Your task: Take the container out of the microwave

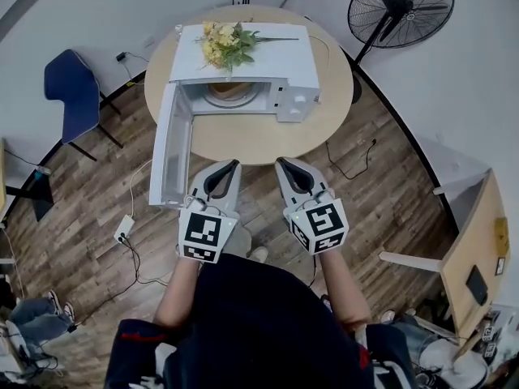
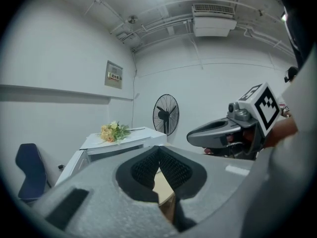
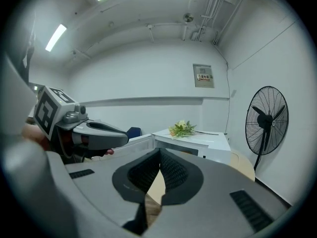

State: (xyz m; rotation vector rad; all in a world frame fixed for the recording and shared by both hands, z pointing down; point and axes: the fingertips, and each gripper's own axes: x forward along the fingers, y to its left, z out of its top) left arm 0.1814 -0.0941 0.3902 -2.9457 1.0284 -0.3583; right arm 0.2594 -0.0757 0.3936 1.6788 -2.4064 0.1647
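Microwave (image 1: 243, 63) door (image 1: 172, 148) open, so container (image 1: 229, 90) inside easy to reach. Left gripper (image 1: 235, 164), right gripper (image 1: 280, 162) both clenched, empty, at near edge of surface (image 1: 259, 140), aimed in.

1. Wall plate (image 2: 114, 75) (image 3: 203, 76): carries a white strip with red characters, too small to read in either gripper view.
2. Left marker cube (image 1: 202, 234) and right marker cube (image 1: 322, 224): black-and-white square code patterns only, no letters or digits.
3. Yellow tag (image 1: 502, 237) on the wooden board (image 1: 466, 241), right edge of the head view: print unreadable.
4. Microwave (image 1: 284, 55): no brand name or panel print can be read.
5. Nothing anywhere is legible as actual text.
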